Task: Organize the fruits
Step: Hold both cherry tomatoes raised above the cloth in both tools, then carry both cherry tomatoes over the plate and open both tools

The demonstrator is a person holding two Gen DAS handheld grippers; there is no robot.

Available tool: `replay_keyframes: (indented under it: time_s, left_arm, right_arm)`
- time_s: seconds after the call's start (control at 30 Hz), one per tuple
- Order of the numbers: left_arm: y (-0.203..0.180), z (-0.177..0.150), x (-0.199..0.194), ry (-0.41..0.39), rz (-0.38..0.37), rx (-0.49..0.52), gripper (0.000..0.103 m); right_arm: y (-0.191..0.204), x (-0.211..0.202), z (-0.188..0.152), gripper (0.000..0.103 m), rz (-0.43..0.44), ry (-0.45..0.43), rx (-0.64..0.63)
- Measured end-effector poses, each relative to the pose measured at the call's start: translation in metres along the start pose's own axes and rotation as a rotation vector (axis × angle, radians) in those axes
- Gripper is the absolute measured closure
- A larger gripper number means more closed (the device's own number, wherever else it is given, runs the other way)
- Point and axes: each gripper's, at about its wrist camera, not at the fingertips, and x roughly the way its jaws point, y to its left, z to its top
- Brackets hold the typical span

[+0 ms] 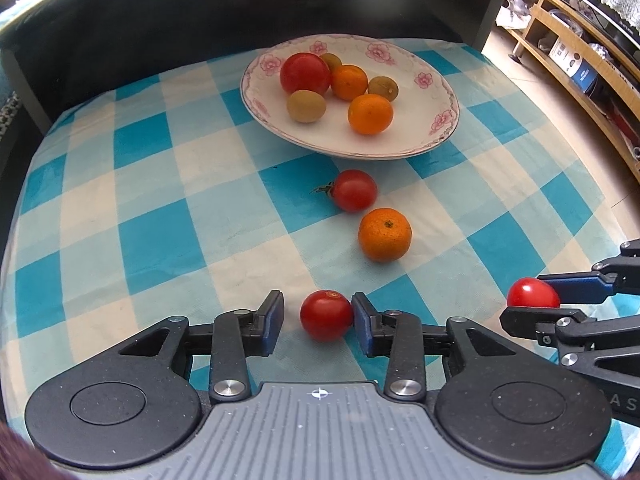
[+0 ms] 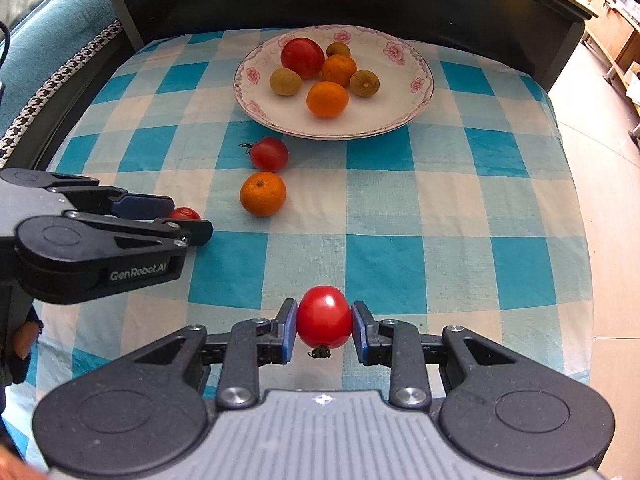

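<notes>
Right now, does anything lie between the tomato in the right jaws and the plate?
Nothing blocks it. The held tomato faces bare checked cloth up to the plate. The loose orange and small tomato lie left of that line.

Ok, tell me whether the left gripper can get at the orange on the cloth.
Probably yes: the left gripper is open around a tomato, and the orange lies just ahead, nothing between.
</notes>
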Motion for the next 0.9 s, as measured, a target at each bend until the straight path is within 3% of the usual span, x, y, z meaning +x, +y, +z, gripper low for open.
replay_keyframes:
  time_s: [0.1,0.13,0.43,0.6,0.77,0.9]
  left_arm:
    - [-0.001,0.0,0.0,-0.01,0.004,0.006,0.063]
    - [0.0,-0.001,-0.001,-0.012,0.004,0.007,0.069]
    - [0.005,-0.003,-0.02,-0.038,-0.002,0.012,0.069]
    - [0.0,0.006,-0.04,-0.078,0.0,0.031,0.069]
    - [-0.004,0.021,-0.05,-0.102,-0.021,0.02,0.069]
    - [-0.008,0.035,-0.047,-0.114,-0.004,0.038,0.069]
  right_arm:
    - [0.0,0.0,0.0,0.072,0.001,-0.002,0.003]
    - [0.0,0.0,0.001,0.072,0.0,-0.002,0.003]
    - [-0.001,-0.009,-0.003,0.072,-0.027,-0.029,0.014]
    - [-0.002,-0.023,-0.004,0.072,-0.085,-0.028,0.013]
    - [-0.002,-0.039,0.01,0.072,-0.127,-0.061,-0.022]
    - [-0.008,-0.041,0.027,0.072,-0.111,-0.098,-0.027]
